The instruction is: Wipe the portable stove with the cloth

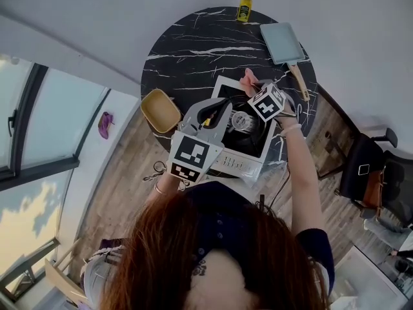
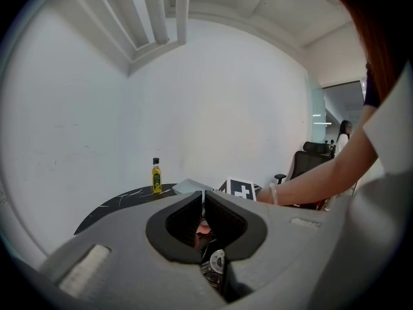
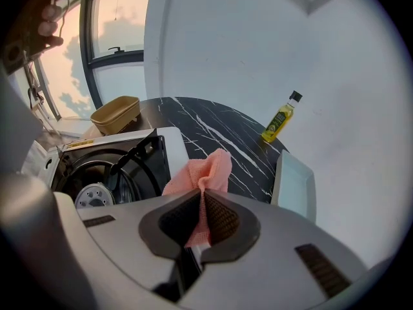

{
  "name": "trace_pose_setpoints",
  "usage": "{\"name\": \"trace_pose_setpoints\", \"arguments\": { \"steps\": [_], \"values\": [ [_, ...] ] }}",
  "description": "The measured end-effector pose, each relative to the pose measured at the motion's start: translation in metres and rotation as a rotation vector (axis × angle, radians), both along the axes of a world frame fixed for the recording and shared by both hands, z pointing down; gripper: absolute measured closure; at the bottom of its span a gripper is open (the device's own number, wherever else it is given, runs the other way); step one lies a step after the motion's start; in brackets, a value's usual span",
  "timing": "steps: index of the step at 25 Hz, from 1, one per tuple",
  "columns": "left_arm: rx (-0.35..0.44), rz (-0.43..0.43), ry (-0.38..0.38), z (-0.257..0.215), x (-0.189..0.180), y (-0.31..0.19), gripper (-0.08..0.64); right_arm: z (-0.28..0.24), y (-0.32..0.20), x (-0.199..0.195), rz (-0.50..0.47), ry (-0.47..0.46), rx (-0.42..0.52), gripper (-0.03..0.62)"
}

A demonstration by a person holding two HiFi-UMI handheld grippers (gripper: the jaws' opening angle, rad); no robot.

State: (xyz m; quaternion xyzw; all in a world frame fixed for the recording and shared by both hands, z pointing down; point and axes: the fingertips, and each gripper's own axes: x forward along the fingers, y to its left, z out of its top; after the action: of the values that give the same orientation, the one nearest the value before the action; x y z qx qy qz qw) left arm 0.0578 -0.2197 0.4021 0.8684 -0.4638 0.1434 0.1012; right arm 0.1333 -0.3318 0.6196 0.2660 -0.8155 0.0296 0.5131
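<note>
The portable stove (image 1: 240, 162) is white with a black burner well (image 1: 246, 123) and stands on the near part of a round black marble table (image 1: 187, 44). My right gripper (image 1: 253, 86) is over the stove's far edge, shut on a pink cloth (image 1: 248, 79). In the right gripper view the cloth (image 3: 201, 171) bunches up out of the closed jaws of that gripper (image 3: 202, 197), with the stove (image 3: 166, 148) just left of it. My left gripper (image 1: 222, 107) hovers over the stove's left side. Its jaws (image 2: 204, 199) are shut with nothing held.
A yellow bottle (image 1: 244, 4) stands at the table's far edge. A grey-blue tray (image 1: 282, 42) and a wooden handle (image 1: 300, 81) lie at the far right. A tan bowl (image 1: 160, 110) sits on the table's left edge. A black chair (image 1: 361, 166) stands on the right.
</note>
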Motion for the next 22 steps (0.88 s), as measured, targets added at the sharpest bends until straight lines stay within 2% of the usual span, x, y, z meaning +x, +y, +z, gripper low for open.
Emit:
{"name": "trace_pose_setpoints", "arguments": {
  "steps": [22],
  "values": [
    [-0.002,0.041,-0.002,0.000,0.014,0.004,0.537,0.000,0.002,0.033,0.053,0.007,-0.028,0.571]
  ]
}}
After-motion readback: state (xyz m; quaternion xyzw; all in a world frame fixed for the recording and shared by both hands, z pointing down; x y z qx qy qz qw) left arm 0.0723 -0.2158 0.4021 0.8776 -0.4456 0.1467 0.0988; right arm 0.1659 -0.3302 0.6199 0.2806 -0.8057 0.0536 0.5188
